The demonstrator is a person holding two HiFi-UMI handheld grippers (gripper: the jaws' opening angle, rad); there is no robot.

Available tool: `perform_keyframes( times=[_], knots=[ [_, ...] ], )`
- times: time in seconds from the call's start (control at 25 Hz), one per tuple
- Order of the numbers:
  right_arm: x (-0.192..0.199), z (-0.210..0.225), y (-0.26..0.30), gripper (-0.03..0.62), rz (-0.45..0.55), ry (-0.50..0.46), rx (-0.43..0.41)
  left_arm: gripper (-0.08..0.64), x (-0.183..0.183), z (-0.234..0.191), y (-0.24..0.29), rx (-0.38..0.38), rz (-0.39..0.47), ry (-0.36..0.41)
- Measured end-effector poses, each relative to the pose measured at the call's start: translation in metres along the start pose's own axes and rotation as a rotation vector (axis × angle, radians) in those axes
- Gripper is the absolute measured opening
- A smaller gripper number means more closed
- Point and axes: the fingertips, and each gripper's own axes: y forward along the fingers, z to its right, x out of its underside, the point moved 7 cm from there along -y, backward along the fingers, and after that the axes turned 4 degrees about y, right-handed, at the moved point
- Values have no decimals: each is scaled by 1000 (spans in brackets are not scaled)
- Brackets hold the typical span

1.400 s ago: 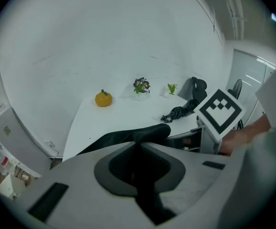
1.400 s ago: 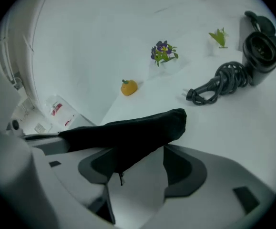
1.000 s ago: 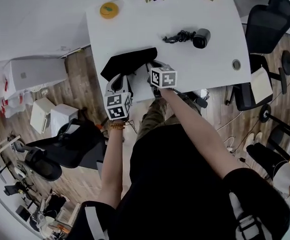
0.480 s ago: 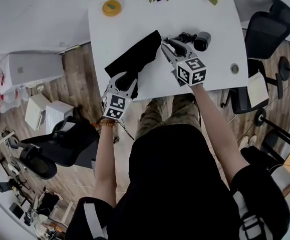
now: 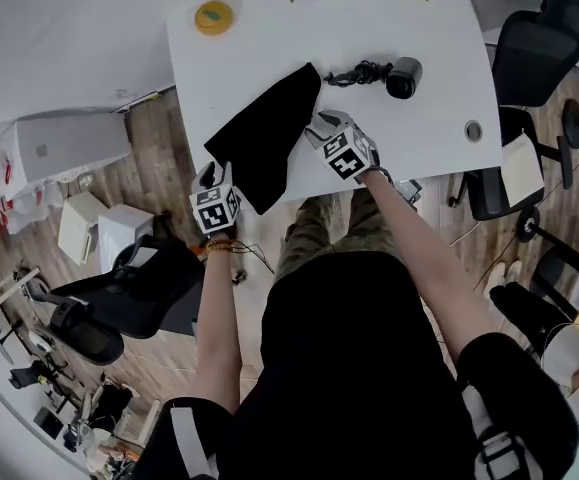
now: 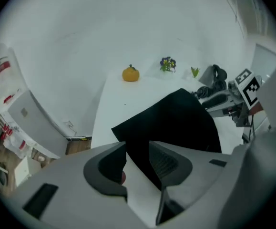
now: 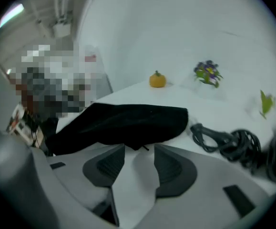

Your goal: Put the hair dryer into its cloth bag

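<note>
**Bag laid out, dryer not yet handled; both hand-held grippers free**

Position of items: the black cloth bag (image 5: 264, 133) lies flat and slantwise on the white counter (image 5: 269, 38), with its near corner reaching the counter's front edge. The hair dryer (image 5: 403, 76) rests toward the far right of the counter, well apart from the bag's body. Its cord (image 5: 357, 73) is bunched beside it, near the bag's far corner.

Left hand-held gripper (image 6: 138, 147): its jaws have just been opening and stand spread. The bag's near edge shows in the gap, but neither pad presses it.

Right hand-held gripper (image 7: 138, 151): its jaws have also just been opening and stand apart over bare counter. The bag's long edge sits just past the tips, where a short black string (image 7: 140, 148) pokes out.

Assessment: nothing is gripped. The step in hand appears to be readying the bag, and insertion has not begun.

Next move: one gripper needs to find and lift a single layer at the bag's mouth, while the other fetches the dryer by its body. Which end is the mouth cannot be told from here. The loose cord will need gathering.
</note>
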Motion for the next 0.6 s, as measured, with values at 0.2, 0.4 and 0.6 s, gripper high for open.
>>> perform_keyframes(
  times=[0.2, 0.4, 0.6],
  knots=[
    [-17, -20, 28, 191, -68, -318, 48, 160, -5, 8, 23, -53, -80, 122],
    [-35, -22, 13, 46, -21, -263, 5, 136, -9, 9, 29, -92, -114, 191],
    [-20, -9, -46, 46, -78, -377, -184, 81, -13, -10, 32, -101, -146, 281]
  ],
)
